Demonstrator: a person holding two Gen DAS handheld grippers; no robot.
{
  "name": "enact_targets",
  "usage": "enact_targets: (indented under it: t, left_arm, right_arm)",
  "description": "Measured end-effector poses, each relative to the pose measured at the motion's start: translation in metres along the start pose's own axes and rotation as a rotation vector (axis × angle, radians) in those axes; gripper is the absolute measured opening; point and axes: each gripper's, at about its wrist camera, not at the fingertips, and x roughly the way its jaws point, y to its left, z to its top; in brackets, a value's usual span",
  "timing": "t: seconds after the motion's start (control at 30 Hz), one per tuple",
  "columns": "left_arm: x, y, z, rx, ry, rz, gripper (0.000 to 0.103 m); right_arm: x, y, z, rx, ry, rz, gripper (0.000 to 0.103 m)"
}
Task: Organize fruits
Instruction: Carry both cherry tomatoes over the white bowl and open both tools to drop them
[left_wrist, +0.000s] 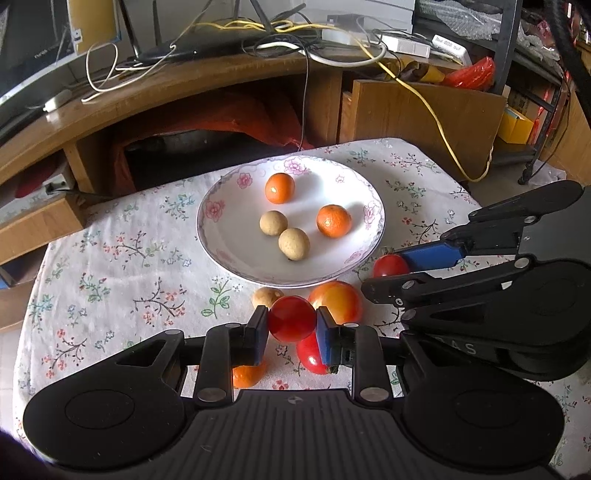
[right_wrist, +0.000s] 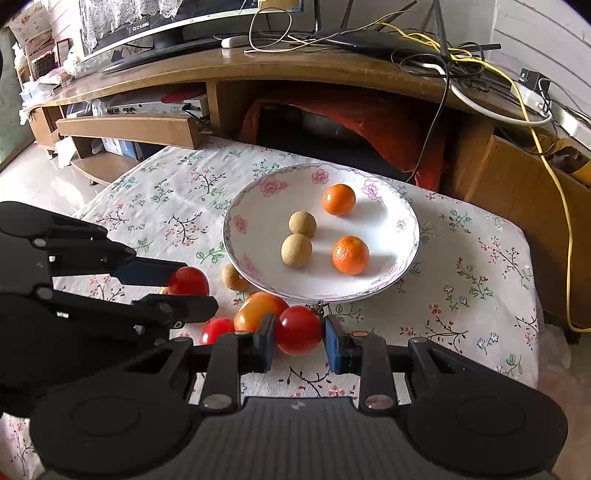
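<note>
My left gripper (left_wrist: 291, 321) is shut on a red cherry tomato (left_wrist: 291, 319), just in front of the flowered white plate (left_wrist: 240, 240). My right gripper (right_wrist: 299, 332) is shut on a second red tomato (right_wrist: 299, 330) near the plate's (right_wrist: 258, 214) front rim. Each gripper shows in the other's view: the right gripper (left_wrist: 391, 271) beside the plate, the left gripper (right_wrist: 184, 291) at the left. Two oranges (left_wrist: 279, 188) and two longans (left_wrist: 273, 222) lie in the plate.
Loose on the floral cloth between the grippers lie a yellow-red tomato (left_wrist: 338, 301), a red tomato (left_wrist: 312, 356), a longan (left_wrist: 266, 297) and an orange (left_wrist: 247, 374). A wooden TV stand (right_wrist: 295, 70) with tangled cables rises behind the table.
</note>
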Motion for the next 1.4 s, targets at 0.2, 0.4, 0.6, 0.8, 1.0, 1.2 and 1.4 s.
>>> enact_targets:
  t: [0.2, 0.4, 0.6, 0.8, 1.0, 1.2, 1.4]
  left_arm:
    - [0.001, 0.000, 0.005, 0.006, -0.015, 0.003, 0.034]
    - [0.001, 0.001, 0.009, 0.007, -0.026, 0.013, 0.034]
    - [0.002, 0.001, 0.015, 0.026, -0.040, 0.034, 0.034]
    - [0.006, 0.001, 0.020, 0.036, -0.042, 0.051, 0.034]
    - [0.012, 0.001, 0.025, 0.050, -0.046, 0.063, 0.034]
    - [0.017, 0.003, 0.026, 0.050, -0.044, 0.070, 0.033]
    - [0.023, 0.003, 0.030, 0.053, -0.044, 0.073, 0.033]
  right_arm:
    - [-0.001, -0.003, 0.004, 0.014, -0.011, -0.006, 0.029]
    - [0.000, -0.007, 0.009, 0.027, -0.018, -0.010, 0.029]
    - [0.001, -0.009, 0.015, 0.036, -0.028, -0.010, 0.029]
    - [0.004, -0.011, 0.019, 0.036, -0.034, -0.015, 0.029]
    - [0.009, -0.016, 0.023, 0.054, -0.034, -0.016, 0.029]
    - [0.014, -0.019, 0.025, 0.058, -0.029, -0.018, 0.029]
    - [0.018, -0.023, 0.028, 0.067, -0.031, -0.017, 0.029]
